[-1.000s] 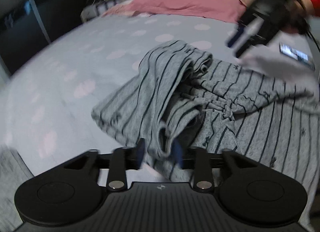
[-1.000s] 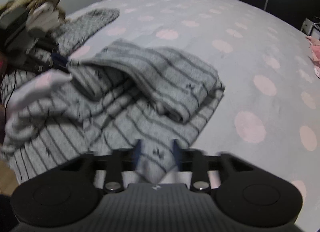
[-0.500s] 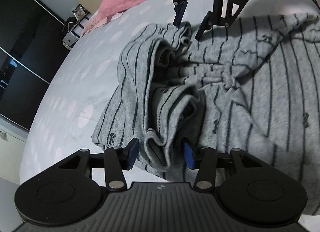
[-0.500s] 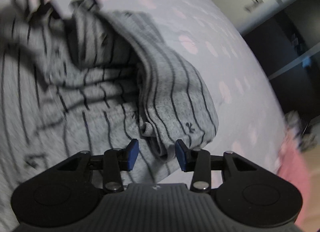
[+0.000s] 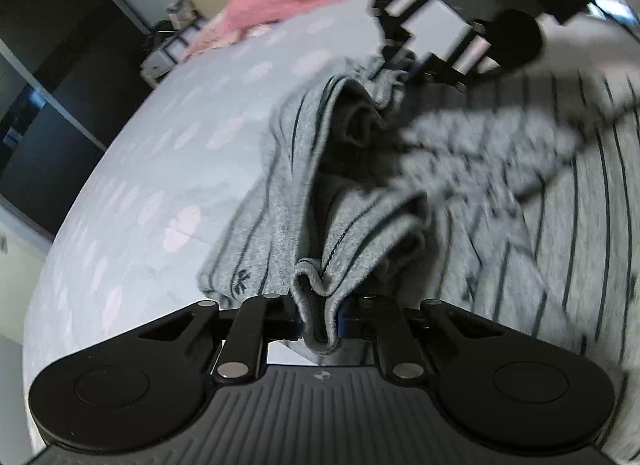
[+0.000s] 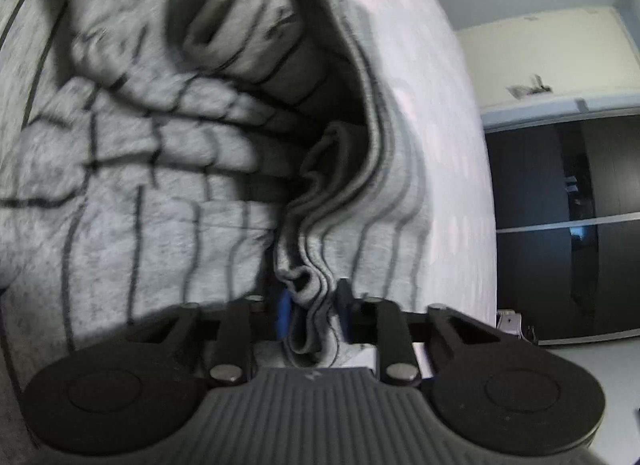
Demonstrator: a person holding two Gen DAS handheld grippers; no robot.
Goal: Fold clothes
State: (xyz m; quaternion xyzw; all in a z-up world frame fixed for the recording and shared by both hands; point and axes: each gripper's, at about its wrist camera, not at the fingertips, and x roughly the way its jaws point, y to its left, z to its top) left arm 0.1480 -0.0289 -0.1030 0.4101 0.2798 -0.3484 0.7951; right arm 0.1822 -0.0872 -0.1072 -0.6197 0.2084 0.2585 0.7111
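Both sets of jaws have just been closing: the left gripper (image 5: 320,323) is now clamped on a bunched hem of the grey striped garment (image 5: 520,193), and the right gripper (image 6: 314,315) is pinched on another gathered edge of it at 12 o'clock in the left wrist view. A moment ago the cloth only sat between parted pads. The garment lies crumpled on the spotted bedsheet (image 5: 160,153), so a lift to spread it looks next.

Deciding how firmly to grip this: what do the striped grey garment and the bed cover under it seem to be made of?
Striped grey garment: looks like soft heathered knit, probably cotton jersey; matte, flecked grey, with thin dark stripes and a limp rolled hem. Bed cover: seems a smooth, thin woven sheet, matte pale lilac with printed pink dots, lying flat with fine creases.
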